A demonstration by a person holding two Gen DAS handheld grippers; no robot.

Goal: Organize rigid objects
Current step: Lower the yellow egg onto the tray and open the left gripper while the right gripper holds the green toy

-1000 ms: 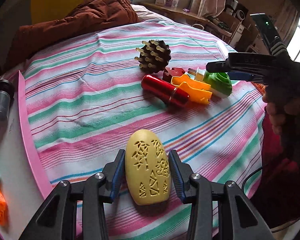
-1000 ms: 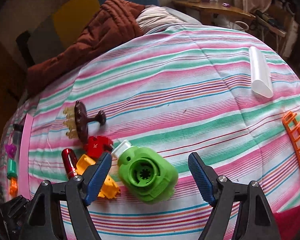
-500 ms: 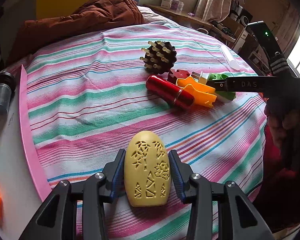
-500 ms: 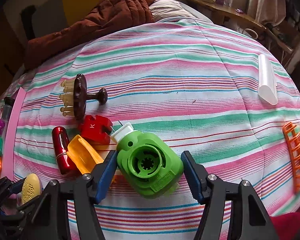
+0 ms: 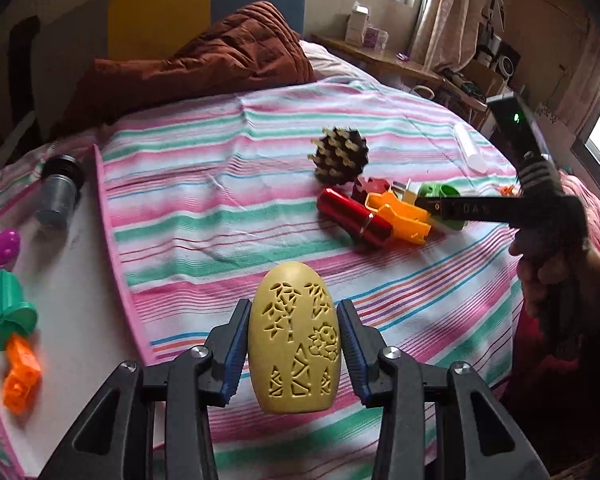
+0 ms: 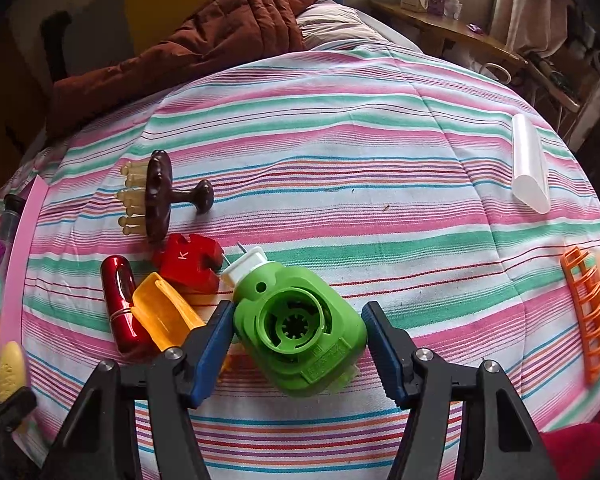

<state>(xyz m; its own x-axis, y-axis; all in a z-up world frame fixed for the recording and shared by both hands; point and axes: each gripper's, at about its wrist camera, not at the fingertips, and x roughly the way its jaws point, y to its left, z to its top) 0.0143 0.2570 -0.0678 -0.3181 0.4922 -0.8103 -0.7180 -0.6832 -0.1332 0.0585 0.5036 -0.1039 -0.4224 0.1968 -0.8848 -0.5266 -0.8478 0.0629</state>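
My left gripper [image 5: 292,308] is shut on a yellow egg-shaped piece with carved patterns [image 5: 294,340] and holds it clear of the striped bedspread. My right gripper [image 6: 298,308] points steeply down, and both its blue pads press on a green plug-like gadget [image 6: 300,324] with a white end that lies on the bed. Beside the gadget lie a red block marked K [image 6: 188,260], a yellow-orange clip [image 6: 164,312] and a shiny red cylinder [image 6: 120,300]. A brown peg massager [image 6: 156,196] rests behind them.
A pink-rimmed white tray [image 5: 112,240] at the left holds a grey bottle [image 5: 60,196] and small purple, green and orange toys. A white tube [image 6: 530,168] and an orange rack [image 6: 588,312] lie at the right. A brown quilt [image 5: 220,60] is heaped at the far end.
The left gripper has risen with the yellow egg. The right jaws have narrowed from wide apart until they are against the green gadget, which has not left the bed.
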